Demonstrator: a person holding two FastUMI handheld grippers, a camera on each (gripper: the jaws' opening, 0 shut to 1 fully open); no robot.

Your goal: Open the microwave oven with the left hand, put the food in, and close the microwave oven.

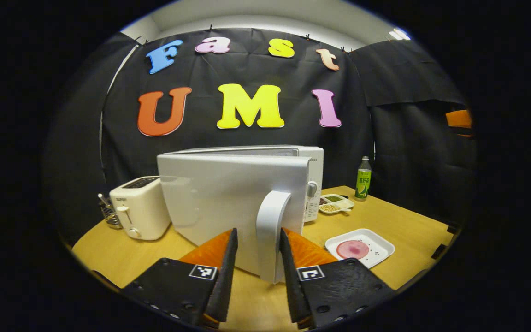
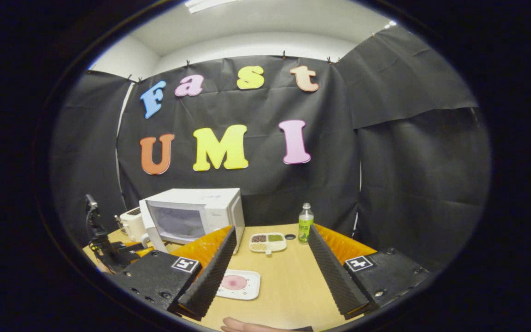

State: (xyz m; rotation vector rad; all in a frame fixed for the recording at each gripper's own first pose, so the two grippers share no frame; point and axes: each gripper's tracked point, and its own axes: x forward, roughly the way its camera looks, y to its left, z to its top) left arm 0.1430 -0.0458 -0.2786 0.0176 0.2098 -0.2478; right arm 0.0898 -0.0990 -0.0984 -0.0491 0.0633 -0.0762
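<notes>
The microwave oven [image 1: 247,203] stands on the wooden table [image 1: 399,216] and serves as the reference for all positions below. Its door [image 1: 228,207] is swung partly outward, hinged on the side nearest the toaster [image 1: 140,207]. The door handle [image 1: 271,230] is a vertical bar at the free edge of the door.

Left gripper [image 1: 258,258]: the fingers are spread to either side of the door handle. The handle sits between them, close to both; whether either finger presses on it cannot be told.

Right gripper [image 2: 268,272]: the fingers are spread wide and hold nothing. It hovers above the table, in front of the microwave oven and to the side away from the toaster.

Food: a round pink slice [image 1: 352,249] lies on a white rectangular plate [image 1: 380,242], on the table in front of the microwave oven, just off its control-panel side.

Other items: a divided dish [image 1: 334,203] of grains sits just beside the control-panel side of the microwave oven. A green bottle [image 1: 363,178] stands upright beyond that dish. A wire holder [image 1: 109,214] stands on the far side of the toaster.
</notes>
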